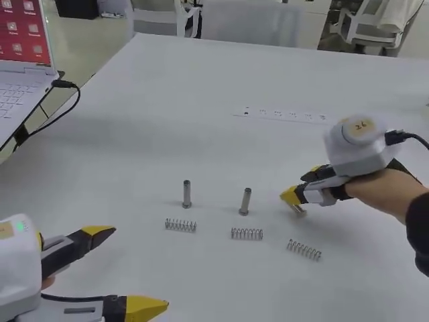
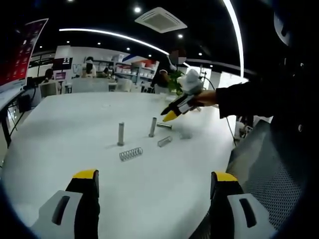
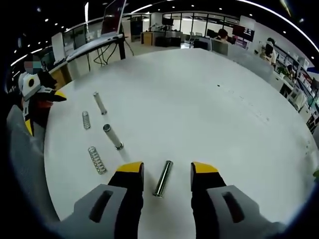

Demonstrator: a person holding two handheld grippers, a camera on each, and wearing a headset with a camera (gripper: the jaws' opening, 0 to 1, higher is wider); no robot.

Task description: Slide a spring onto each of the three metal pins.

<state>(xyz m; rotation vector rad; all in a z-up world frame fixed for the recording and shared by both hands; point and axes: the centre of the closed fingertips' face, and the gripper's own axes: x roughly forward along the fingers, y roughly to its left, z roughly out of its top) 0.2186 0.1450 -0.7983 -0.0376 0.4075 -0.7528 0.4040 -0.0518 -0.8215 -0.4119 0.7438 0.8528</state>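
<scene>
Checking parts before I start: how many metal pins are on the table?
3. The left pin and the middle pin stand upright on the table; the third pin lies flat on it between the right gripper's open jaws.

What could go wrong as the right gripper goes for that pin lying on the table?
The lying pin sits between the right gripper's open jaws; being round, it may roll away as they close. An upright pin and a spring are nearby, so a sweep could knock them.
</scene>
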